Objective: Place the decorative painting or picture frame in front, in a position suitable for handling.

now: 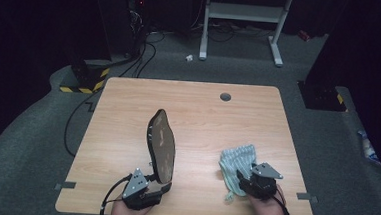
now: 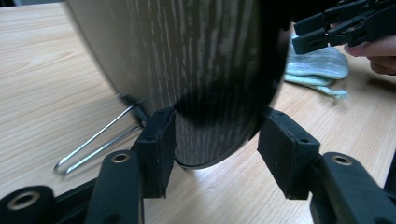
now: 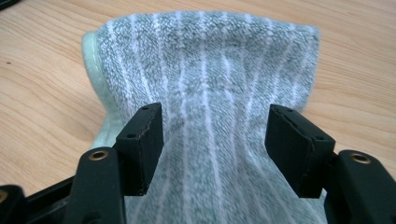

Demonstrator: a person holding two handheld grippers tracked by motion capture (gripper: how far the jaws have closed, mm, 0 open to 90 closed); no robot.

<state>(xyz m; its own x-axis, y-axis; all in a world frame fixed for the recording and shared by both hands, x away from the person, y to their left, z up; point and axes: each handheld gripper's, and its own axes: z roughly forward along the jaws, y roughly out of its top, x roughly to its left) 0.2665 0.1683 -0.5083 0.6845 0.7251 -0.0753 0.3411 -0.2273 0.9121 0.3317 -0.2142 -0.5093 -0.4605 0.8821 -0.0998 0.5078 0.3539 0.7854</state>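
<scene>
- The far half of the tabletop (image 1: 194, 95) is left bare up to its far edge, apart from a small round grommet (image 1: 225, 96) near that edge.
- The middle is blocked by a dark oval board (image 1: 161, 145), stood on edge and leaning, with a wire stand (image 2: 93, 142) behind it.
- A passage is left between the board and the striped cloth (image 1: 236, 165) near the near right corner.
- The near edge is taken up by the left gripper (image 1: 160, 182) and the right gripper (image 1: 242, 180).
- The left and right edges are kept free.
</scene>
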